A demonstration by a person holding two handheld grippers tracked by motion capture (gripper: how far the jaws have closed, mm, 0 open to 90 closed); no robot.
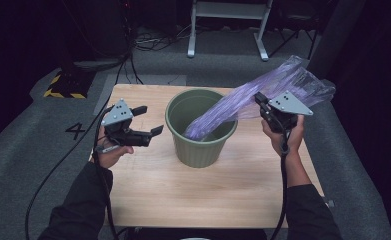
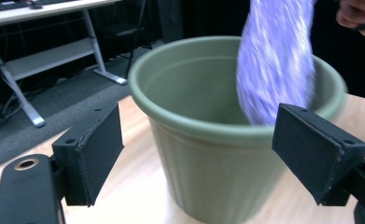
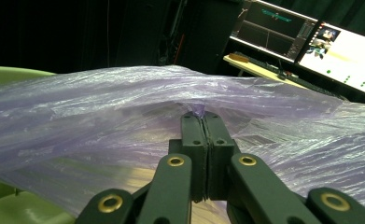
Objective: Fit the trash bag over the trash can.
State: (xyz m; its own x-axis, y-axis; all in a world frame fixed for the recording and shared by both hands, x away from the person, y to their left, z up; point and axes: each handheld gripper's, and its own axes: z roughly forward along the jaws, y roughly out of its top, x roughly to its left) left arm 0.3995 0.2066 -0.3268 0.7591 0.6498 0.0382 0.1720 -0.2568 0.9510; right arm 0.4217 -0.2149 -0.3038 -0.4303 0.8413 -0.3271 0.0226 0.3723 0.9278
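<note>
Right gripper [image 1: 264,104] fingers pinch the purple bag [image 1: 243,102] over the bin [image 1: 201,150]; left gripper [image 1: 150,120] fingers wide.

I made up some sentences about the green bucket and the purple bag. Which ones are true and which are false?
1. The right gripper pinches the purple bag. True.
2. The left gripper is shut on the green bucket. False: its jaws are open and hold nothing.
3. One end of the purple bag hangs inside the green bucket. True.
4. The green bucket lies tipped over on the wooden table. False: it stands upright.
</note>
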